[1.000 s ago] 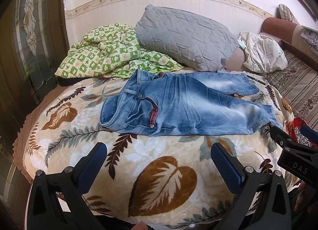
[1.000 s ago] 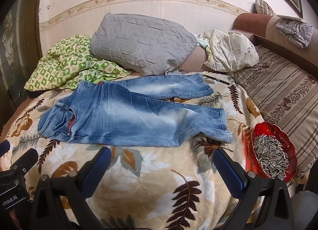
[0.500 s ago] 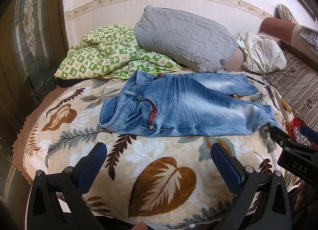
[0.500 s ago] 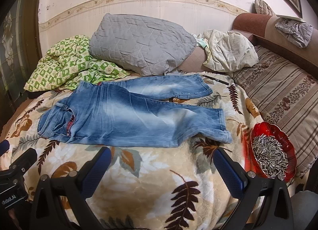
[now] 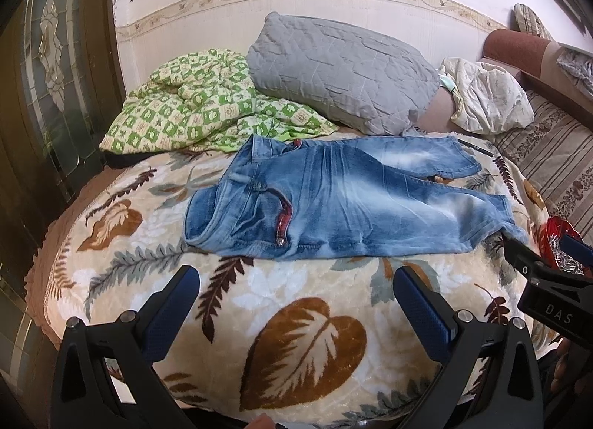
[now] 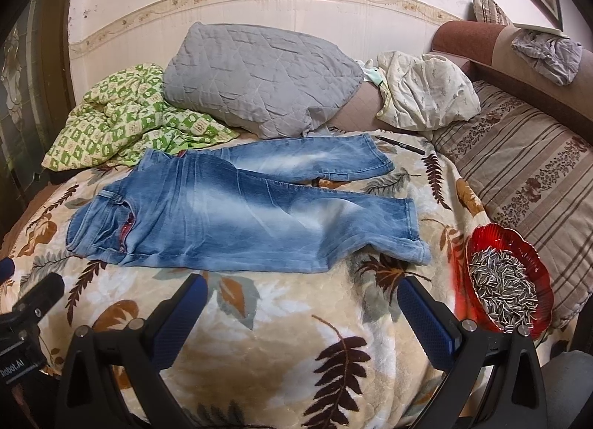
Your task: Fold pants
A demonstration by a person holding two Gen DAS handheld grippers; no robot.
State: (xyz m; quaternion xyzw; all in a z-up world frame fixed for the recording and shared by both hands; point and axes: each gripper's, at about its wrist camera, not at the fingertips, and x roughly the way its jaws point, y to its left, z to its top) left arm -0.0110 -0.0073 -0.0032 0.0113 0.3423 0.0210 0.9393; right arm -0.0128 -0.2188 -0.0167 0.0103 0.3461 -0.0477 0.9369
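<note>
Faded blue jeans (image 5: 333,203) (image 6: 237,214) lie flat on a leaf-patterned blanket (image 5: 296,325) (image 6: 281,317), waistband to the left, both legs spread to the right. My left gripper (image 5: 296,277) hovers open over the blanket, just short of the jeans' near edge below the waist. My right gripper (image 6: 302,284) is also open, in front of the near leg's lower edge. Nothing sits between either pair of blue-padded fingers. Each gripper shows at the edge of the other's view.
A grey quilted pillow (image 6: 259,73), a green checked quilt (image 6: 126,117) and a cream bundle (image 6: 426,91) lie behind the jeans. A red bowl of sunflower seeds (image 6: 507,280) sits at the blanket's right edge. A pen (image 6: 400,144) lies past the far leg. A dark door (image 5: 52,76) stands at the left.
Both views have crept slightly closer to the jeans; nothing on the bed has moved and both grippers stay open.
</note>
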